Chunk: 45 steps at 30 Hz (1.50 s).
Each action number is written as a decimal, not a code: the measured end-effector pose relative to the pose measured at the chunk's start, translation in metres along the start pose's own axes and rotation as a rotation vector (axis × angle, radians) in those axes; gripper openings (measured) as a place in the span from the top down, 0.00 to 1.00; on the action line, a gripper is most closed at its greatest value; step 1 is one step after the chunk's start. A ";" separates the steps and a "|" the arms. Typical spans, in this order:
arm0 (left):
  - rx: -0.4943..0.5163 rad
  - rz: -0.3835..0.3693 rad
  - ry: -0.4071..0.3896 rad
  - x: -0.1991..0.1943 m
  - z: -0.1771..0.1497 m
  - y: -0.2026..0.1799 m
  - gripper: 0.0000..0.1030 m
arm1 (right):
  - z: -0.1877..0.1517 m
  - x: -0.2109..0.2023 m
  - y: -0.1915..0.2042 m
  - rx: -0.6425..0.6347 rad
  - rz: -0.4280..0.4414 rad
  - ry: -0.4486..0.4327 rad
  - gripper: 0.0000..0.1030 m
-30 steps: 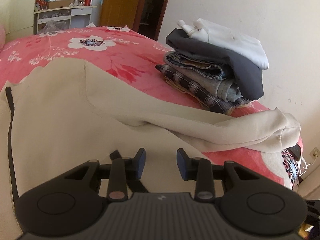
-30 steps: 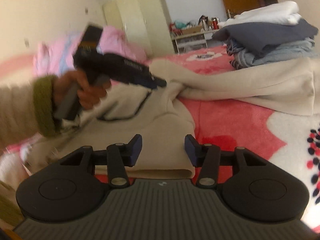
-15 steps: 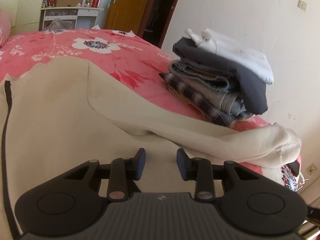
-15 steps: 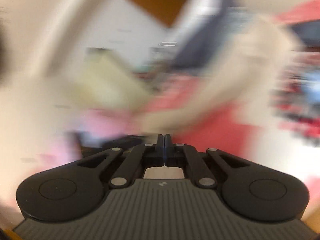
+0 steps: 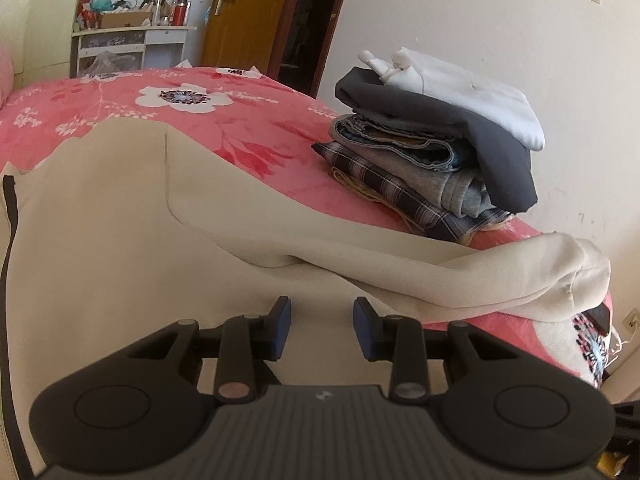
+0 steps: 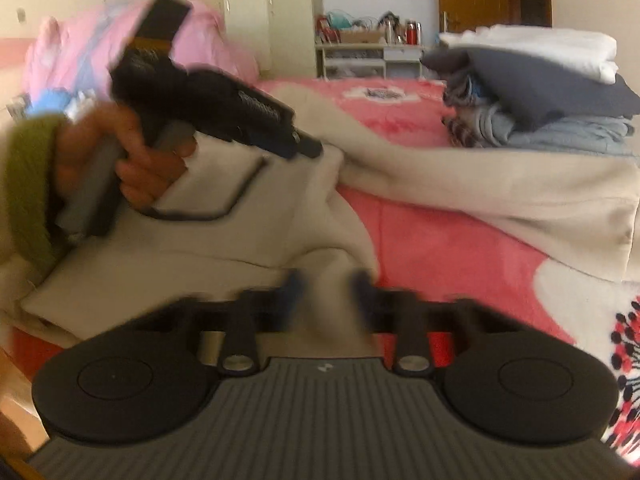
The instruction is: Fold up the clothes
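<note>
I find no readable writing or brand anywhere; the only mark is a small pale emblem on each claw's ribbed body. My left claw (image 5: 322, 330) is released, its blue pads apart and empty above the beige sweatshirt (image 5: 120, 240), which lies spread across the pink floral bed (image 5: 248, 120); one sleeve (image 5: 500, 276) runs right to the bed's edge, its cuff bunched at the corner. The stack of folded clothes (image 5: 436, 140) sits beyond that sleeve, near the wall, with bare blanket open behind the sweatshirt. My right claw (image 6: 327, 300) is blurred but parted, holding nothing, just over the sweatshirt's near hem; half a second ago it was clenched shut. From the right view my left hand (image 6: 132, 160), in a green cuff (image 6: 28, 184), grips its tool over the dark-trimmed neckline.
</note>
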<state>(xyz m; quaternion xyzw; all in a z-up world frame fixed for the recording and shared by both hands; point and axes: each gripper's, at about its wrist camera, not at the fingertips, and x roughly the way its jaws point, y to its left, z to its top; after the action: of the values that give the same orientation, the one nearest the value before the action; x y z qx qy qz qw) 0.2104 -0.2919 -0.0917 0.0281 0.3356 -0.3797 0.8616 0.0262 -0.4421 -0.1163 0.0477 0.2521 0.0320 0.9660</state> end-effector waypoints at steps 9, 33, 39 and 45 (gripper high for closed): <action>0.023 -0.012 -0.010 0.015 0.004 -0.006 0.66 | -0.038 -0.019 -0.101 0.845 0.188 -0.126 0.98; 0.124 -0.019 0.026 0.049 -0.001 -0.016 0.64 | -0.038 -0.038 -0.074 0.713 0.201 -0.056 0.93; 0.086 -0.059 0.022 0.028 0.007 -0.010 0.64 | -0.067 -0.045 -0.089 0.823 0.161 -0.011 0.87; 0.095 -0.175 0.037 -0.061 0.010 0.003 0.61 | -0.026 -0.105 -0.081 0.554 0.021 -0.169 0.71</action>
<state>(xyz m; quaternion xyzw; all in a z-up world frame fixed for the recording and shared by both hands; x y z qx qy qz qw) 0.1880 -0.2541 -0.0481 0.0465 0.3341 -0.4685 0.8165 -0.0749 -0.5294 -0.0966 0.3149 0.1696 -0.0323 0.9333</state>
